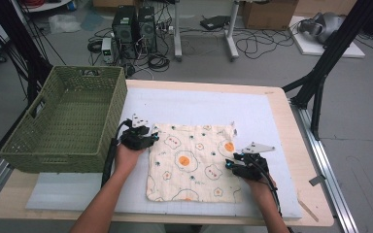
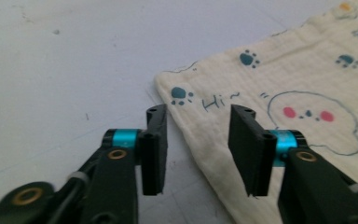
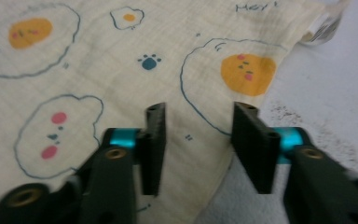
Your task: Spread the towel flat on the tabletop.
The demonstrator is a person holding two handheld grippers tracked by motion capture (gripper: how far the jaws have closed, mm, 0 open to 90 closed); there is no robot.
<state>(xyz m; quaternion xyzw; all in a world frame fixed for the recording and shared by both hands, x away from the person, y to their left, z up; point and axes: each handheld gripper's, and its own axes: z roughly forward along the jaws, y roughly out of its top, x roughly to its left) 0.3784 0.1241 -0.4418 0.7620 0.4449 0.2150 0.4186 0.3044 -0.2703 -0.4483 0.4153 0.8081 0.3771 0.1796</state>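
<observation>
Item: cream cloth (image 1: 194, 162) printed with fried eggs, paw prints and small faces. It lies spread flat on the pale mat (image 1: 184, 104) that covers the wooden bench (image 1: 298, 145), near the middle and toward the person's side. A small white tag (image 1: 233, 128) stands off its far right corner.

Left tool (image 1: 151, 136): held in the left hand (image 1: 126, 156) at the cloth's far left corner. In the left gripper view (image 2: 198, 144) its jaws stand partly apart and straddle the cloth's left edge, one jaw over bare mat and one over fabric. No pad presses on the cloth; nothing is held.

Right tool (image 1: 229, 164): held in the right hand (image 1: 255, 183) at the cloth's right edge, about halfway along it. In the right gripper view (image 3: 198, 144) the jaws stand partly apart over that edge, with fabric below the gap and mat under the right jaw. Nothing is gripped. This view is slightly blurred.

Also present: green woven basket (image 1: 53, 145) at the bench's left end, just beside the left tool. On the floor beyond the bench are two computer towers (image 1: 133, 24), loose cables (image 1: 257, 46) and a cardboard box (image 1: 267, 13).
</observation>
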